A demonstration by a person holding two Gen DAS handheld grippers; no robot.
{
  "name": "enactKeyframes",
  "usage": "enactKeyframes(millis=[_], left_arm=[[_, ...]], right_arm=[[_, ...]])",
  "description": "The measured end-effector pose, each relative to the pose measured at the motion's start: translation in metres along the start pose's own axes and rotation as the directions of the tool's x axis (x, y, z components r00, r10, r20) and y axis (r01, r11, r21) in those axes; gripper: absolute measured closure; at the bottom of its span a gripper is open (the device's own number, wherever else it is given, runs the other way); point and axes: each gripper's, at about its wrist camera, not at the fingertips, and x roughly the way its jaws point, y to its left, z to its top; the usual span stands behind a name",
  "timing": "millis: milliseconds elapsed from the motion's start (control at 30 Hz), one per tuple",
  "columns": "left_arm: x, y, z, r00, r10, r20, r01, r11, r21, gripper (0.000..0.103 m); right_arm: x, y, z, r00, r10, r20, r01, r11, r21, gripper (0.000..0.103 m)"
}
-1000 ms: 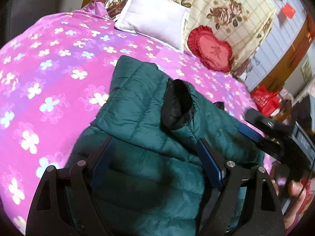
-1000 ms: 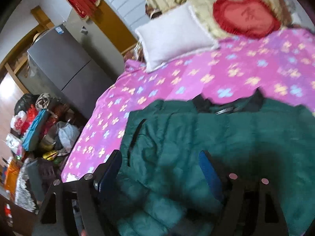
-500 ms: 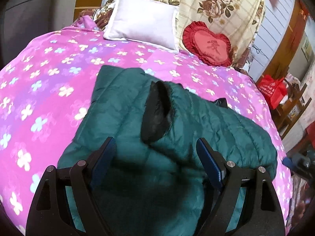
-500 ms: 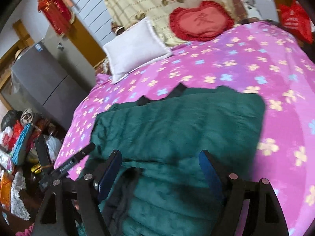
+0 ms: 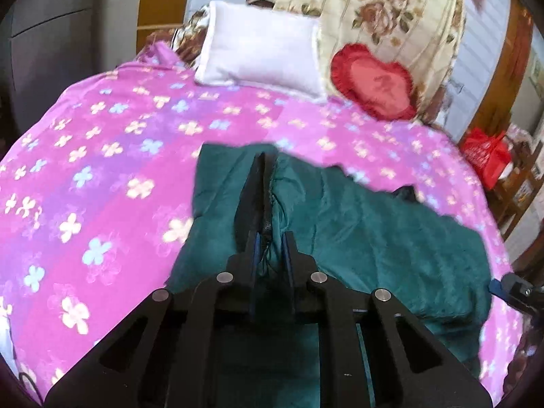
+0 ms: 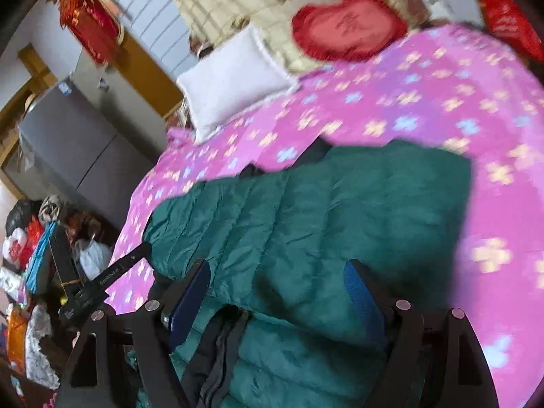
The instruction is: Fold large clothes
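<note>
Green quilted jacket (image 5: 367, 224) lies across the bed's (image 5: 102, 156) near edge. Left gripper (image 5: 270, 248) has its jaws pinched narrow on the black-lined cuff (image 5: 253, 197); right gripper (image 6: 275, 292) hangs wide above. Slippery padding could slide free, undoing the fold.

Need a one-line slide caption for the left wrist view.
Left tongs shut on the black cuff of a green jacket on a pink bedspread.

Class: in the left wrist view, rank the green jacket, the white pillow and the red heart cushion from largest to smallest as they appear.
1. green jacket
2. white pillow
3. red heart cushion

The jacket lies nearer the camera, which inflates it; pillow and cushion sit about equally far.
</note>
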Motion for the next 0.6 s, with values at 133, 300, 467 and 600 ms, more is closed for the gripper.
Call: enactKeyframes(millis=[133, 300, 467, 600], left_arm=[[0.008, 0.007, -0.008, 0.999, -0.013, -0.032, 0.013, 1.0, -0.017, 0.088], [-0.017, 0.009, 0.001, 0.999, -0.021, 0.046, 0.023, 0.999, -0.032, 0.028], [-0.033, -0.007, 0.013, 0.99, -0.007, 0.138, 0.002, 0.999, 0.036, 0.024], [-0.001, -0.028, 0.017, 0.996, 0.068, 0.064, -0.076, 0.989, 0.131, 0.024]], right_arm=[[0.054, -0.001, -0.006, 0.996, -0.054, -0.073, 0.055, 0.998, 0.01, 0.024], [0.047, 0.009, -0.002, 0.992, -0.104, -0.07, 0.099, 0.992, -0.073, 0.024], [-0.003, -0.002, 0.019, 0.966, -0.244, 0.09, 0.252, 0.963, -0.09, 0.024], [0.001, -0.014, 0.033, 0.959, -0.271, 0.082, 0.276, 0.96, -0.048, 0.024]])
